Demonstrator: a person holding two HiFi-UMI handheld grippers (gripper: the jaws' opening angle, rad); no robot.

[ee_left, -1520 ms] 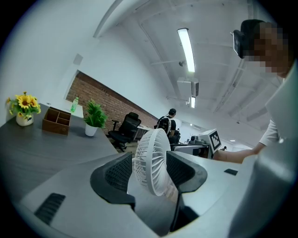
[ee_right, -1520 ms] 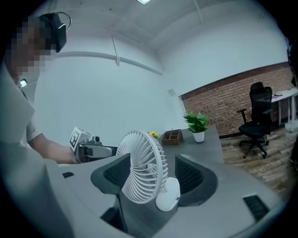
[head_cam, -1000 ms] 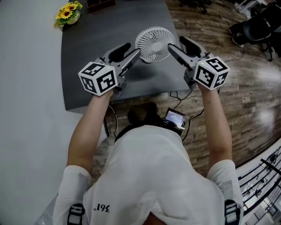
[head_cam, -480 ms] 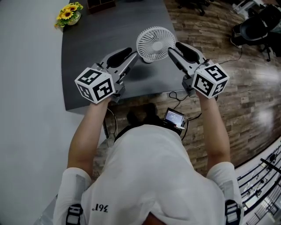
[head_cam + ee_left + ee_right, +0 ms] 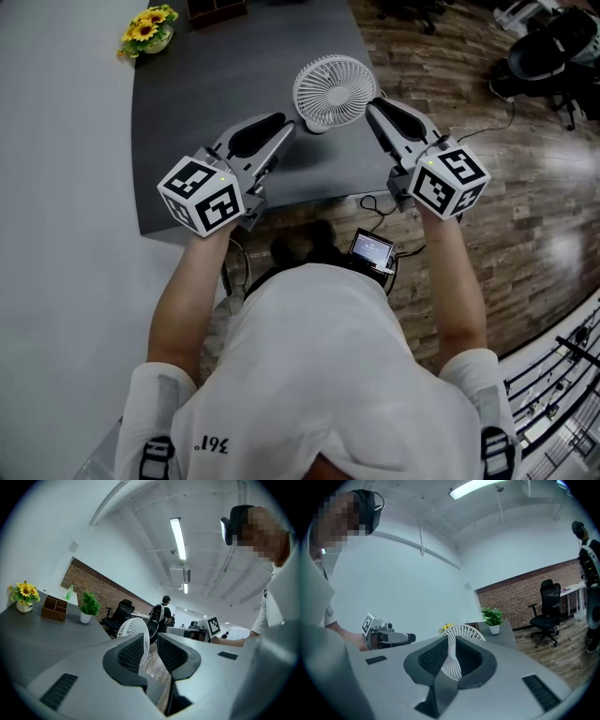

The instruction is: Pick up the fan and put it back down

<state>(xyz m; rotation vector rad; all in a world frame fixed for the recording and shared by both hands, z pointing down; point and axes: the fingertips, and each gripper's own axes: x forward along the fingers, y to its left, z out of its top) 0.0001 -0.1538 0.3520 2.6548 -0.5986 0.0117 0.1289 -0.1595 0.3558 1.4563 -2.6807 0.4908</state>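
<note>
At the far right corner of the table [image 5: 187,112], the fan [image 5: 335,91] stands upright between the 2 tongs. Its round grille faces up toward the head view. Whether its base is clear of the table cannot be told.

**Handling (judgement)**
- Weight: the fan is a small white plastic unit and is probably light.
- Stiffness: the grille is made of thin ribs. It will likely flex, and may crack, under a hard pinch.
- Surface: the rim is smooth and curved, so a pinch at 1 point can slip or let the head swing.
- Balance: the wide head sits over a small base, so expect it to be top-heavy when it is set down.
- Hold point: grip the outer rim ring at 2 opposite sides, 1 per tongs, with moderate force. Keep off the centre ribs.

**Right tongs** [image 5: 373,105]
- The jaws are closing and only a narrow gap remains.
- The right gripper view shows the grille edge between the 2 ribbed pads, with both pads against it. These tongs grip the fan at its right rim.

**Left tongs** [image 5: 286,129]
- The jaws are closing but stand partly apart.
- The left gripper view shows floor through the gap.
- The fan rim lies just beyond the tips, partly behind 1 pad, and neither pad presses on it.

**Caution:** with the hold on 1 side only, the fan may pivot.
</note>
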